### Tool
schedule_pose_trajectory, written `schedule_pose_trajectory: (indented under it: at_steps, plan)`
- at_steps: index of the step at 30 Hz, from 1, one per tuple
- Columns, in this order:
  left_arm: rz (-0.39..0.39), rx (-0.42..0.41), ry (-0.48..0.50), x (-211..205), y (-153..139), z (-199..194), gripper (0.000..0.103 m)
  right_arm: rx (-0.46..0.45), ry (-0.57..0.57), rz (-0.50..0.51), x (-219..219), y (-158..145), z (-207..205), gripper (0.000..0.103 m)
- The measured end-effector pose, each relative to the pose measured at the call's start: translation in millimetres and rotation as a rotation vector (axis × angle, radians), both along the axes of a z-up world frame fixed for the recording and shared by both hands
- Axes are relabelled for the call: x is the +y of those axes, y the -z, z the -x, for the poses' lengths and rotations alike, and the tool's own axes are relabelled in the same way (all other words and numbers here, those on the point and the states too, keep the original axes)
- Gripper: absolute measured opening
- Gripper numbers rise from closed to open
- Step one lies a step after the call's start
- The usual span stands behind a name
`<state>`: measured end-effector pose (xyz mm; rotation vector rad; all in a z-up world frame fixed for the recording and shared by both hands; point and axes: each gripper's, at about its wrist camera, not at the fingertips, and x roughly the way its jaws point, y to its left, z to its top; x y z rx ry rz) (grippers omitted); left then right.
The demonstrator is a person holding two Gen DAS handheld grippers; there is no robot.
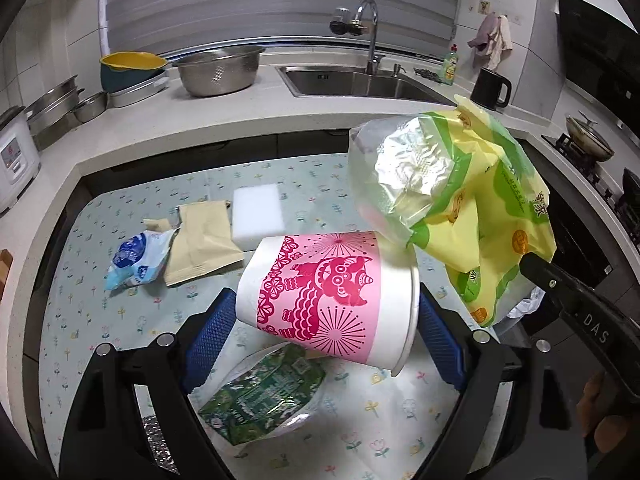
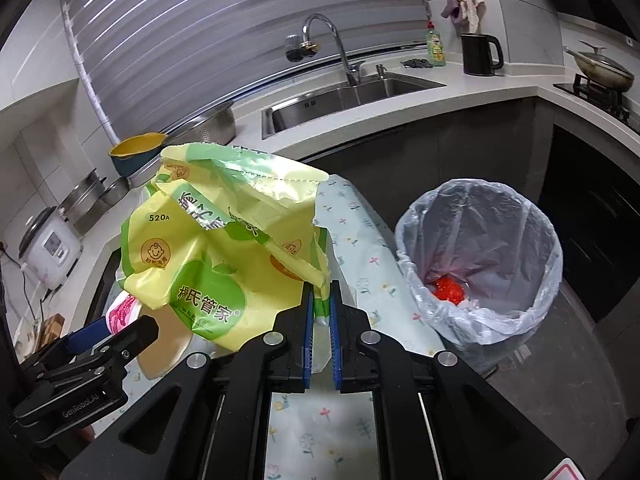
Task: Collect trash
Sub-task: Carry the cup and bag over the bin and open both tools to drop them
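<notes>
My left gripper (image 1: 320, 320) is shut on a pink and white paper cup (image 1: 324, 308), held on its side above the table; the cup also shows in the right wrist view (image 2: 124, 312). My right gripper (image 2: 320, 304) is shut on a yellow-green plastic wrapper (image 2: 224, 248), lifted above the table edge; the wrapper also shows in the left wrist view (image 1: 460, 208). A bin (image 2: 480, 264) lined with a clear bag stands on the floor to the right, with something red inside. On the table lie a green packet (image 1: 260, 396), a blue-white wrapper (image 1: 136, 260) and a tan paper bag (image 1: 204, 244).
A white sponge block (image 1: 258, 216) lies on the flowered tablecloth (image 1: 100, 320). Behind it runs a counter with a sink (image 1: 360, 80), steel bowl (image 1: 220, 72), rice cooker (image 1: 12, 160), kettle (image 1: 490, 88) and a stove with a pan (image 2: 604, 68).
</notes>
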<state>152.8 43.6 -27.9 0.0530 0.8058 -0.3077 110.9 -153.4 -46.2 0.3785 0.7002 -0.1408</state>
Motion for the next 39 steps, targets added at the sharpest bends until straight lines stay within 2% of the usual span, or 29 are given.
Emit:
schedule_pose_trajectory:
  at_steps: [4,5,6,10,11,12,13,15,21,26,29,32,33,34,35,37,38,39]
  plan:
    - [-0.003,-0.008,0.058,-33.8,-3.0,1.1,0.083,0.003,0.053,-0.006,-30.7,3.6,12.6,0.007]
    - [-0.005,-0.01,0.069,-40.7,-3.3,1.5,0.081,0.003,0.071,-0.009,-40.0,4.8,16.1,0.007]
    - [-0.006,-0.009,0.087,-50.0,-3.1,0.9,0.072,0.003,0.087,-0.012,-48.2,5.8,19.2,0.007]
    - [-0.005,0.019,0.14,-82.7,4.0,-5.0,0.069,0.004,0.148,-0.026,-78.1,9.6,28.4,0.007]
    - [-0.015,0.019,0.145,-89.3,6.6,-5.6,0.062,0.007,0.162,-0.029,-85.2,11.2,30.2,0.007]
    - [-0.026,0.03,0.155,-96.4,11.1,-8.2,0.049,0.008,0.174,-0.031,-91.4,12.6,32.0,0.007]
    - [-0.029,0.056,0.164,-101.4,15.8,-11.4,0.046,0.008,0.181,-0.032,-94.8,13.8,33.8,0.007]
    - [-0.008,0.108,0.171,-106.1,25.8,-17.5,0.026,0.01,0.194,-0.034,-102.7,16.6,36.5,0.007]
    - [-0.016,0.166,0.157,-105.5,48.1,-23.0,0.015,0.033,0.215,-0.044,-114.9,30.2,37.2,0.007]
    - [-0.045,0.145,0.169,-109.3,49.0,-22.4,0.01,0.034,0.233,-0.048,-123.6,33.7,33.7,0.007]
    - [-0.049,0.152,0.165,-109.1,51.0,-26.6,0.01,0.029,0.244,-0.044,-129.1,30.7,31.5,0.007]
    - [-0.043,0.138,0.162,-105.5,48.9,-26.0,0.012,0.022,0.252,-0.041,-133.2,27.6,30.5,0.007]
    - [-0.044,0.135,0.16,-105.5,48.6,-26.0,0.02,0.022,0.256,-0.04,-134.6,27.5,29.9,0.007]
    - [-0.041,0.135,0.161,-105.3,48.6,-26.3,0.035,0.022,0.258,-0.04,-135.6,27.8,29.5,0.007]
    - [-0.039,0.131,0.162,-105.6,48.6,-26.7,0.043,0.023,0.259,-0.042,-136.4,28.8,29.2,0.007]
    - [-0.046,0.104,0.154,-107.7,48.8,-26.1,0.068,0.026,0.259,-0.042,-136.8,30.9,27.0,0.007]
    - [-0.053,0.093,0.154,-109.8,50.3,-26.3,0.075,0.027,0.259,-0.041,-137.0,32.3,25.8,0.007]
    - [-0.06,0.089,0.158,-112.7,52.7,-27.6,0.087,0.03,0.258,-0.042,-137.0,33.8,24.2,0.007]
